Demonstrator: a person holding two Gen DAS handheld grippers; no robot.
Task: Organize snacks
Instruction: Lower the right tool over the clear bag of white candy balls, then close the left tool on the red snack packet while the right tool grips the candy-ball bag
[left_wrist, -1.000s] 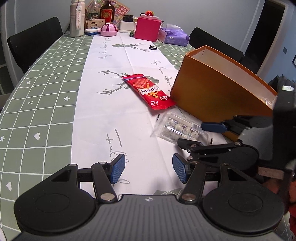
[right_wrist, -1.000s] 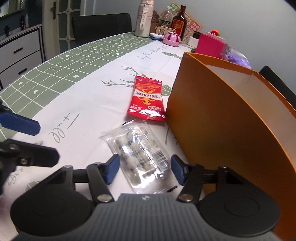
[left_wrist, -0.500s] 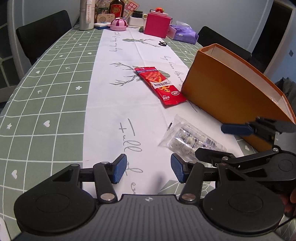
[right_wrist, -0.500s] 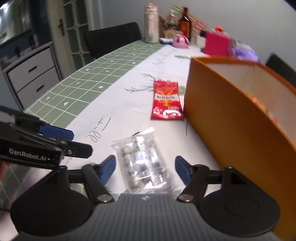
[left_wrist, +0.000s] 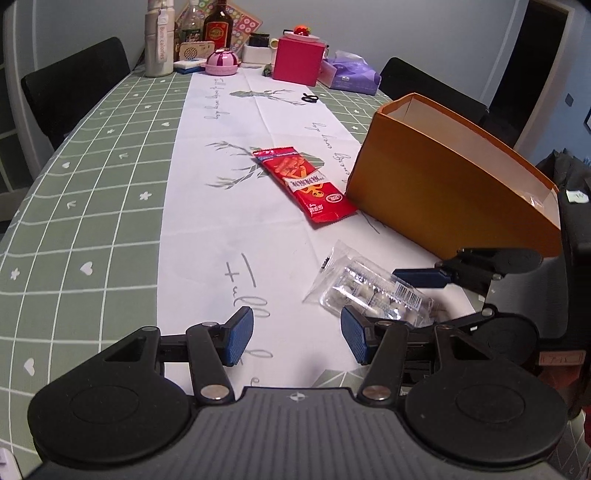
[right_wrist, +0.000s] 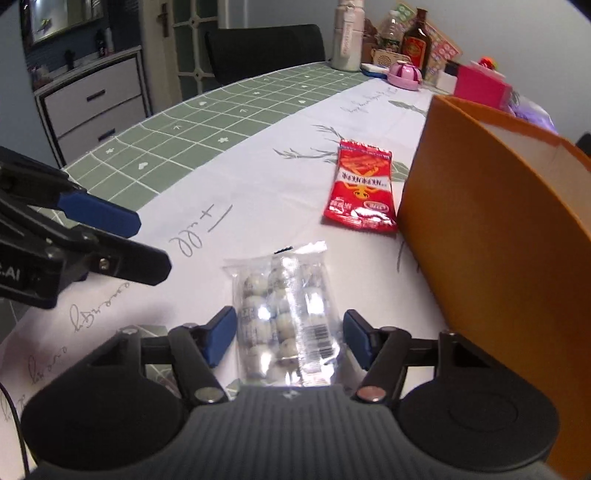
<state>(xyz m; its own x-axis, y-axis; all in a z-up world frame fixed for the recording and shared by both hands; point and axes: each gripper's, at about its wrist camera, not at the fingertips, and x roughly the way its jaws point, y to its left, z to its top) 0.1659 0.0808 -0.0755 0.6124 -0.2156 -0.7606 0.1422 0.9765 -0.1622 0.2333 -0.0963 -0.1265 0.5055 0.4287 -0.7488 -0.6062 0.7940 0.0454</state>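
A clear packet of white round candies (right_wrist: 286, 314) lies on the white table runner; it also shows in the left wrist view (left_wrist: 373, 291). My right gripper (right_wrist: 288, 338) is open, with its jaws either side of the packet's near end. A red snack packet (right_wrist: 362, 188) lies further out, beside the orange box (right_wrist: 498, 229); both also show in the left wrist view, the red packet (left_wrist: 304, 184) and the box (left_wrist: 454, 192). My left gripper (left_wrist: 297, 338) is open and empty over the runner, left of the candy packet. The right gripper shows in the left wrist view (left_wrist: 402, 295).
At the table's far end stand a white bottle (left_wrist: 159, 37), a dark bottle (left_wrist: 218, 26), a pink box (left_wrist: 299, 61), a pink round case (left_wrist: 221, 62) and a purple tissue pack (left_wrist: 351, 75). Black chairs (left_wrist: 74, 96) stand around the green gridded tablecloth. A drawer unit (right_wrist: 92, 107) stands left.
My right gripper has moved forward over the candy packet, so its jaws now straddle the packet's near end. My left gripper has drawn back and to the left.
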